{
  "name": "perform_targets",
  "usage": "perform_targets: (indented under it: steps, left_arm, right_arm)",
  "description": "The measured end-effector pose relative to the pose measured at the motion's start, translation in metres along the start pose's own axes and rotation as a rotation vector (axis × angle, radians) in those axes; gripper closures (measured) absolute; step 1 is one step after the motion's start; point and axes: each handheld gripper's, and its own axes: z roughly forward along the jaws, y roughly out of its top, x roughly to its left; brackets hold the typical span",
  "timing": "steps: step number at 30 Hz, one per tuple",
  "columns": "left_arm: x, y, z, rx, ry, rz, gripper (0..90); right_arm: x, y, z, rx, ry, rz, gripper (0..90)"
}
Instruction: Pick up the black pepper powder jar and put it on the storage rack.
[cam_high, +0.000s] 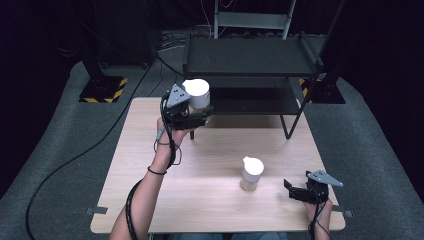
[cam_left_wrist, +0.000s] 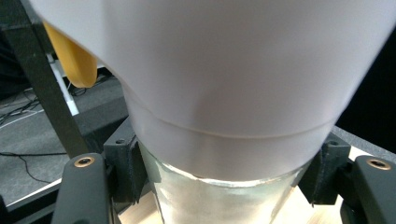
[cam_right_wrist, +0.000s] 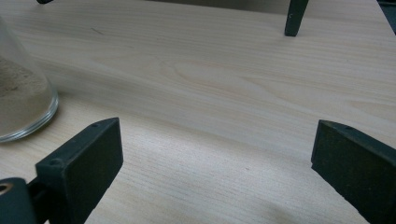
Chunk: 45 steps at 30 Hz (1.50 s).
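My left gripper (cam_high: 199, 119) is shut on a white-lidded glass jar (cam_high: 198, 95), held up above the far left part of the wooden table (cam_high: 210, 200). In the left gripper view the jar (cam_left_wrist: 224, 102) looms close, its glass body clamped between the two black jaws. A second jar (cam_high: 251, 173) with a white spouted lid and pale powder inside stands on the table at centre right. My right gripper (cam_high: 291, 190) rests low near the table's right front edge, open, with bare wood between its jaws (cam_right_wrist: 215, 163). That jar's glass base (cam_right_wrist: 21, 107) sits to its left.
A black two-tier metal rack (cam_high: 252, 57) stands at the table's far side, one leg (cam_right_wrist: 295, 17) on the wood. A yellow object (cam_left_wrist: 74, 58) shows beyond the held jar. Cables trail over the grey floor at the left.
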Motion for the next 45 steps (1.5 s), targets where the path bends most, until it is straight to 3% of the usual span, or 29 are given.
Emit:
perform_targets:
  steps: [23, 45]
  left_arm:
    - [0.008, 0.024, 0.003, -0.013, -0.009, -0.002, 30.5]
    - [0.007, 0.05, 0.005, -0.032, -0.012, 0.014, 30.5]
  right_arm:
    - [0.001, 0.001, 0.0, 0.005, -0.003, -0.003, 1.5]
    - [0.001, 0.0, 0.0, 0.0, -0.003, -0.001, 1.5]
